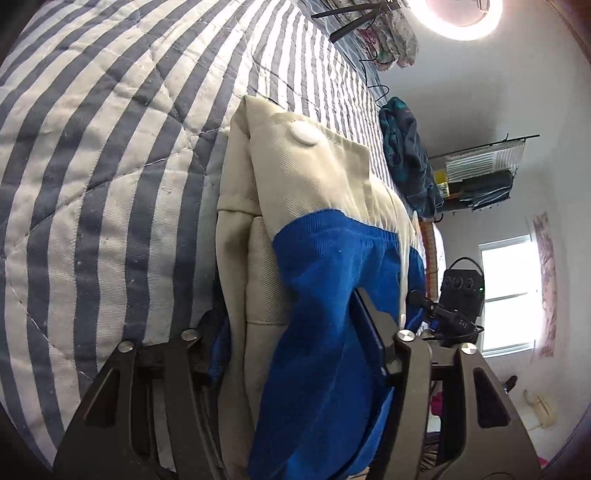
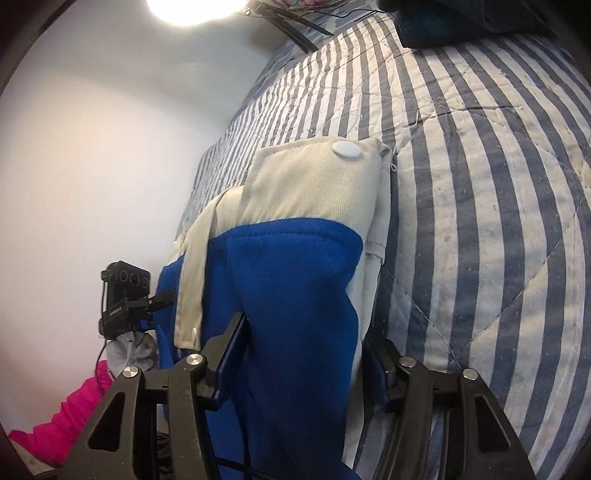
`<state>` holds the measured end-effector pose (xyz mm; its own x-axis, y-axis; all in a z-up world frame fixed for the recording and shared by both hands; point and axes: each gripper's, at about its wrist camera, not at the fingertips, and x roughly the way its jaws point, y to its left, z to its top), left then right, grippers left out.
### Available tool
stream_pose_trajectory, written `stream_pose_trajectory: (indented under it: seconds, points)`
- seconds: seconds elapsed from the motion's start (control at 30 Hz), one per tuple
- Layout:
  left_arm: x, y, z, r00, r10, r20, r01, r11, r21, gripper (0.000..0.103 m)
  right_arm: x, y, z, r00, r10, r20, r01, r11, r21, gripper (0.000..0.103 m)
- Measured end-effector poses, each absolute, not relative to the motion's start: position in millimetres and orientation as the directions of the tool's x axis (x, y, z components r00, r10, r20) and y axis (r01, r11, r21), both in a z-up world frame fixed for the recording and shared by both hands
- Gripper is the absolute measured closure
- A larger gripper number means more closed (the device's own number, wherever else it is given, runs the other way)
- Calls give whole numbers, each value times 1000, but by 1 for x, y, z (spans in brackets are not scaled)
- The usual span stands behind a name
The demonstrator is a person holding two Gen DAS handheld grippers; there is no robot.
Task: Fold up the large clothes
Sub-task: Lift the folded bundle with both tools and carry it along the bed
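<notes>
Garment [image 1: 317, 295], blue and cream, clamped in both tools above striped quilt [image 1: 92, 184].

Striped quilt [image 1: 110, 184] lies bare and open across the whole far side of the cream-and-blue garment [image 1: 314, 258], which fills both gripper mouths. Obstacles sit only at the quilt's far edge: a teal clothing heap [image 1: 406, 158], a black tripod [image 1: 354, 18], and trailing cable. Between the two grippers, a mounted camera unit [image 2: 125, 295] narrows the passage.

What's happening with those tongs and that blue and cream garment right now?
Left tongs and right tongs both clamped on blue and cream fabric garment. Garment hanging above striped quilt. Nothing in the way.
</notes>
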<state>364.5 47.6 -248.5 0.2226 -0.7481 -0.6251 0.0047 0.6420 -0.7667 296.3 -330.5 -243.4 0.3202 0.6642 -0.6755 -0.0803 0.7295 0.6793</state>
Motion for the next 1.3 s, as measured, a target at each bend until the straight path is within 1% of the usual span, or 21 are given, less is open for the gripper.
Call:
stream_pose_trajectory:
  seconds: [0.17, 0.2, 0.23, 0.33, 0.43, 0.63, 0.83, 1.07, 1.3]
  points:
    - [362, 35, -235, 245, -697, -673, 56, 704, -708, 59, 301, -301, -226, 331, 593, -734, -133, 799, 586, 67]
    - [363, 31, -230, 253, -688, -680, 74, 715, -695, 63, 301, -296, -221, 335, 579, -743, -143, 811, 567, 70]
    - [362, 28, -224, 262, -680, -685, 93, 725, -683, 68, 299, -288, -215, 342, 552, -761, -159, 832, 532, 71]
    - [358, 19, -209, 288, -653, -701, 146, 753, -642, 72, 294, -267, -199, 362, 481, -799, -196, 877, 439, 74]
    - [351, 8, -193, 316, -611, -726, 201, 791, -578, 74, 289, -251, -183, 384, 435, -814, -220, 900, 377, 76]
    - [339, -5, -163, 360, -597, -717, 272, 803, -531, 76, 274, -230, -151, 433, 358, -828, -260, 929, 266, 78]
    - [331, -23, -136, 383, -612, -692, 325, 790, -519, 76, 259, -249, -125, 478, 302, -825, -255, 946, 199, 79]
    - [338, -55, -116, 390, -638, -664, 384, 768, -512, 76, 249, -270, -90, 557, 186, -809, -234, 970, 63, 79]
    - [365, -101, -92, 391, -670, -631, 450, 737, -504, 76, 262, -310, -62, 611, 132, -781, -180, 983, 25, 79]
